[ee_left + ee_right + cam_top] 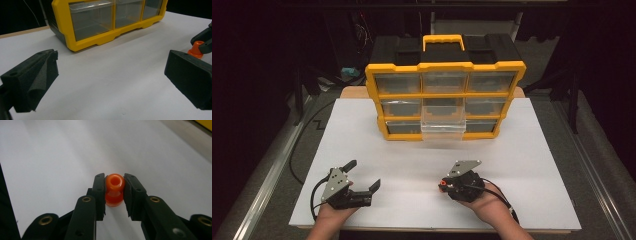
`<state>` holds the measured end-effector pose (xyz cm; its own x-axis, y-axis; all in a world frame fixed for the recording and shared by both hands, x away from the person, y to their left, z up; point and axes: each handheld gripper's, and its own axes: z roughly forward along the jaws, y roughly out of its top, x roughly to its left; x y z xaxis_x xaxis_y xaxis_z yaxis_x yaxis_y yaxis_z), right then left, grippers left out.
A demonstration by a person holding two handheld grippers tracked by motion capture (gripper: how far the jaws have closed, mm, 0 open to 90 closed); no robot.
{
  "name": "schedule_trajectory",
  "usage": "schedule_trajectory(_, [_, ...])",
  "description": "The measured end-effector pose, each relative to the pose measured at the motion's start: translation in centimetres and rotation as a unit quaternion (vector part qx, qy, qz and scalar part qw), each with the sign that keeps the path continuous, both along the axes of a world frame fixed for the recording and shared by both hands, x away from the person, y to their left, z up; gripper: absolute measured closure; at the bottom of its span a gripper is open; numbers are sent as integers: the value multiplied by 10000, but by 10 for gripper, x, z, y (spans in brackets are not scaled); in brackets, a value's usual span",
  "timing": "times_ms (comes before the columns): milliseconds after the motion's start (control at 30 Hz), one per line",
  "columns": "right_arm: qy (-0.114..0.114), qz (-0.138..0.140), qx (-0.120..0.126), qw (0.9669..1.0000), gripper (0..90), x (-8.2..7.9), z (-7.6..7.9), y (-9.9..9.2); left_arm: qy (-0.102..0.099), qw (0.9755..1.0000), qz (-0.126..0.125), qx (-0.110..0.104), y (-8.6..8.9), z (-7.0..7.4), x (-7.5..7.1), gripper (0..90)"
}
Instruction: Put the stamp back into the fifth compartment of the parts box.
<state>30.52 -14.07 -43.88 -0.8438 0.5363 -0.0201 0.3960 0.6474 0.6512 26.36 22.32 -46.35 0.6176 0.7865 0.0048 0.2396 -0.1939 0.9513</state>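
A small orange plastic spool-shaped piece (pixel 114 188) sits clamped between the jaws of my right gripper (pixel 114 185), just above the white board. From above, that right gripper (pixel 445 185) is at the near right with the orange piece (pixel 442 185) at its tip. The same orange piece (pixel 196 50) shows at the right edge of the left gripper view. My left gripper (pixel 364 175) rests at the near left, jaws wide apart with nothing between them. A yellow-framed drawer organiser (pixel 445 99) stands at the far middle; its lower middle clear drawer (pixel 443 126) is pulled out.
The white board (pixel 412 160) covers the table, with bare space between the grippers and the organiser. A black cable (pixel 298 150) runs off the board's left side. Metal rails flank the table on both sides.
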Motion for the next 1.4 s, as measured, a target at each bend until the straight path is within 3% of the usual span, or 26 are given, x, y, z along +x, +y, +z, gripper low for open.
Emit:
schedule_trajectory(267, [245,35,-490,9985,735,5,10,-12,-9,10000,-61,-28,0,1,-1,3])
schedule_trajectory(600, [542,246,-885,9943,735,16,27,-19,-35,9999,-72,-69,0,1,0,3])
schedule_trajectory(1000, [762,388,-1044,9909,734,29,45,-22,-43,9999,-110,-53,0,1,0,3])
schedule_trajectory(1400, [803,488,-1124,9892,734,38,78,-22,-67,9998,-129,-108,0,1,0,3])
